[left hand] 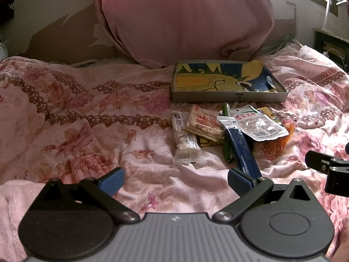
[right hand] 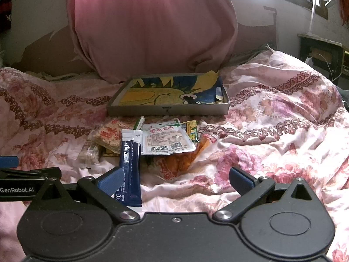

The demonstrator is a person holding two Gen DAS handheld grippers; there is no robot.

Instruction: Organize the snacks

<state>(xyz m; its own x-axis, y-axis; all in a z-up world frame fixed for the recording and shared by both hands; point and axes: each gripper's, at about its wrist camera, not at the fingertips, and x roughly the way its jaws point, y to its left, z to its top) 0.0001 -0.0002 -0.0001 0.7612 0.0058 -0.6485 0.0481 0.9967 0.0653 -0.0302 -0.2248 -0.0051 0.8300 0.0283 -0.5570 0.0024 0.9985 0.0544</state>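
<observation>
A pile of snack packets lies on a floral bedspread in front of a shallow grey box lined with a yellow and blue cartoon picture. The pile holds a long dark blue packet, a white pouch with red lettering, a rice cracker pack, a clear bar wrapper, a green stick and an orange bag. My left gripper is open and empty, just short of the pile. My right gripper is open and empty, its left finger beside the blue packet.
A big pink pillow leans against the wall behind the box. The bedspread is rumpled into folds. A dark side table stands at the far right under a window. The right gripper's edge shows in the left wrist view.
</observation>
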